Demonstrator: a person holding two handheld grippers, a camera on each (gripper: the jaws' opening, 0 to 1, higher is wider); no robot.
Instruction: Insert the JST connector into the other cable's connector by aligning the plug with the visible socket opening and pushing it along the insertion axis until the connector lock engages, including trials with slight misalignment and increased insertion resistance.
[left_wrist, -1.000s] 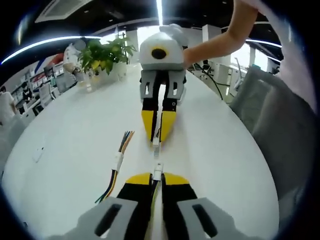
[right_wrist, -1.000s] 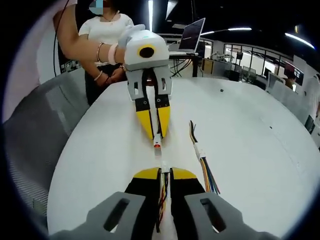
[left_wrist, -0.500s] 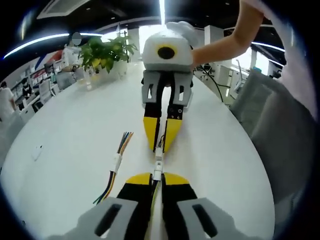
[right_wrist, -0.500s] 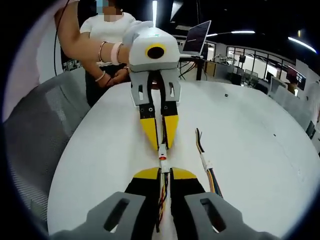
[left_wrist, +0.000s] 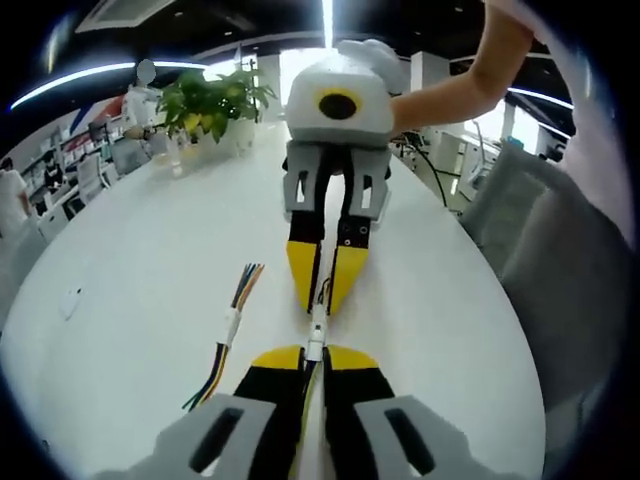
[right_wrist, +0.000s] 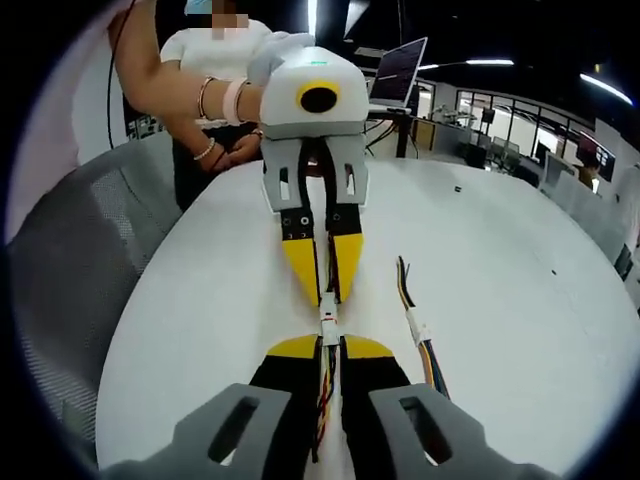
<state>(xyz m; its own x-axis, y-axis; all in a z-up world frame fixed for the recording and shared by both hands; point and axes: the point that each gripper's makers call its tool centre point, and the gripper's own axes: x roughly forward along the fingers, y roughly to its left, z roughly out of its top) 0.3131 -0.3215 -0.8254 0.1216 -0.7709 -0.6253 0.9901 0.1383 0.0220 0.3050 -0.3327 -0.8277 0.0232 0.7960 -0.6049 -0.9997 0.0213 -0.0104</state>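
White plastic meets white plastic in the left gripper view: the left gripper (left_wrist: 310, 357) is clamped on its JST connector (left_wrist: 313, 346), and the right gripper (left_wrist: 323, 300), nose to nose, is pinched on the mating connector (left_wrist: 319, 322). The two housings touch above the white table (left_wrist: 130, 270); whether the lock has caught, I cannot tell. A spare wire harness (left_wrist: 230, 330) lies just beside.

Over to the right gripper view: right gripper (right_wrist: 328, 349) closed on its connector (right_wrist: 328, 338), left gripper (right_wrist: 326, 292) closed on the red-marked one (right_wrist: 327, 319). These look tiny, light and stiff, with floppy wires; grip the housing, never the leads.
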